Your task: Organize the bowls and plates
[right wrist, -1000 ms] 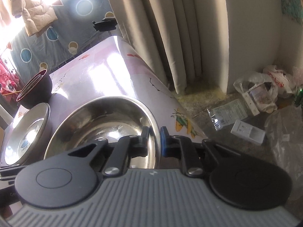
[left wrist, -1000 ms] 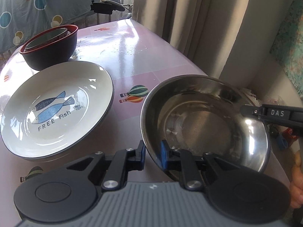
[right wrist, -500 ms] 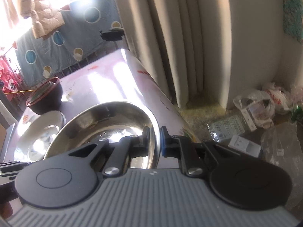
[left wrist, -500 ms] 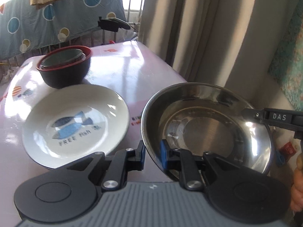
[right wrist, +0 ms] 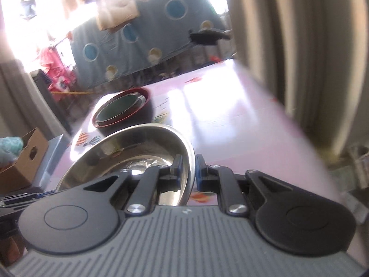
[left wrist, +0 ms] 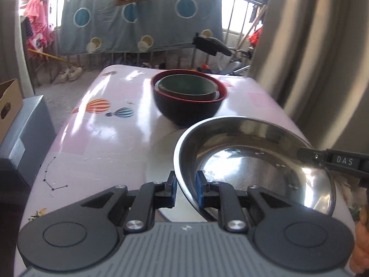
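Observation:
A large steel bowl [left wrist: 258, 168] is held in the air by both grippers. My left gripper [left wrist: 185, 188] is shut on its near rim. My right gripper [right wrist: 188, 173] is shut on the opposite rim of the steel bowl [right wrist: 129, 154]; its finger also shows in the left wrist view [left wrist: 332, 160]. The white plate [left wrist: 161, 161] lies on the table, mostly hidden under the steel bowl. Behind it stands a black bowl with a red rim [left wrist: 189, 99] with a green bowl [left wrist: 186, 86] nested inside; it also shows in the right wrist view [right wrist: 123, 113].
The pink table [left wrist: 110, 133] has hot-air-balloon prints. Curtains [left wrist: 318, 57] hang at the right edge. A grey cabinet [left wrist: 25, 136] and a cardboard box [right wrist: 25, 161] stand left of the table. A blue spotted sheet [left wrist: 138, 16] hangs on the railing behind.
Both grippers have carried the steel bowl leftward and over the white plate, which is now mostly covered. The nested bowls now sit straight ahead.

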Motion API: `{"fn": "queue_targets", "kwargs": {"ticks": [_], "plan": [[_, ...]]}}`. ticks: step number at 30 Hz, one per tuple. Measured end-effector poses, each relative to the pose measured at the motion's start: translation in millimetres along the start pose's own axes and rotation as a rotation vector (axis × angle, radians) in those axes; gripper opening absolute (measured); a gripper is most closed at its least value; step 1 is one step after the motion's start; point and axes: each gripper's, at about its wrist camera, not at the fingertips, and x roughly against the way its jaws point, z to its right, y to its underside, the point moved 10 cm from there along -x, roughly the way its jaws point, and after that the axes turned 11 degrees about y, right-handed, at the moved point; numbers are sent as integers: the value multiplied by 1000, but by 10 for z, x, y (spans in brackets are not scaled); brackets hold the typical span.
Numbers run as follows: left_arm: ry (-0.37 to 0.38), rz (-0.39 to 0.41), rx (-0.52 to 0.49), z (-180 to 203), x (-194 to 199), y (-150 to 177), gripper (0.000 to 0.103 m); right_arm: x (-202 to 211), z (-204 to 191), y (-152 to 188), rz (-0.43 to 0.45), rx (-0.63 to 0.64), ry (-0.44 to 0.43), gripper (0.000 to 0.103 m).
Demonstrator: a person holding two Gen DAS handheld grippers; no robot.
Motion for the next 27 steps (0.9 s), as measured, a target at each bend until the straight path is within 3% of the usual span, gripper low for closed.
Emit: {"fn": "queue_targets", "kwargs": {"ticks": [4,15,19,27], "plan": [[-11,-8,21,-191,-94,-43,18,-201,-279,38,-35,30,-14,10],[-5,-25,0,-308,-181,5,18,-491,-534,205,-90,99,22,11],[-12,-40,-6,-287,-195,22,38,-461,-541,201,-97,110,28,14],[-35,-19,-29,-266,-89,68,44,-448,-421,196,-111,61,26,25]]}}
